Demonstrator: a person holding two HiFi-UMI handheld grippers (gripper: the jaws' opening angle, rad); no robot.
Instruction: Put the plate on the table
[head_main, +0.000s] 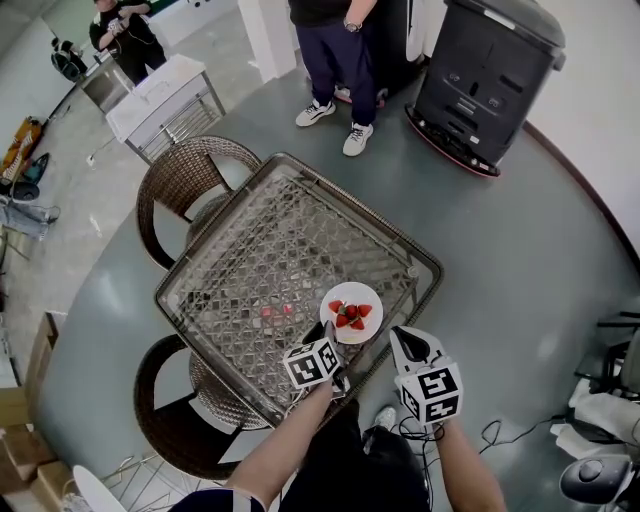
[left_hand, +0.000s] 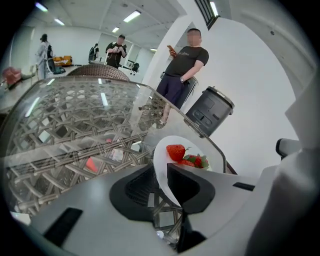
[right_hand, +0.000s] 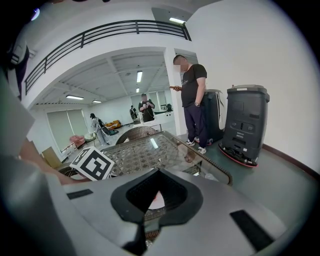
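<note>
Now — plate (head_main: 350, 292) in left hand-held gripper (left_hand: 160, 175)

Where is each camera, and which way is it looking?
Head view: on the person's head, looking down at table, plate, left gripper, right gripper, forearms.
Left gripper view: on the left gripper, looking along jaws shut on the plate's rim.
Right gripper view: on the right gripper, looking across the table; left gripper's cube shows.
Both gripper views share the standing person.

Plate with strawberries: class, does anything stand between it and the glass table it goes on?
Nothing visible does. The left hand-held gripper holds the plate by its rim over the near edge of the table, where its top is bare.
</note>
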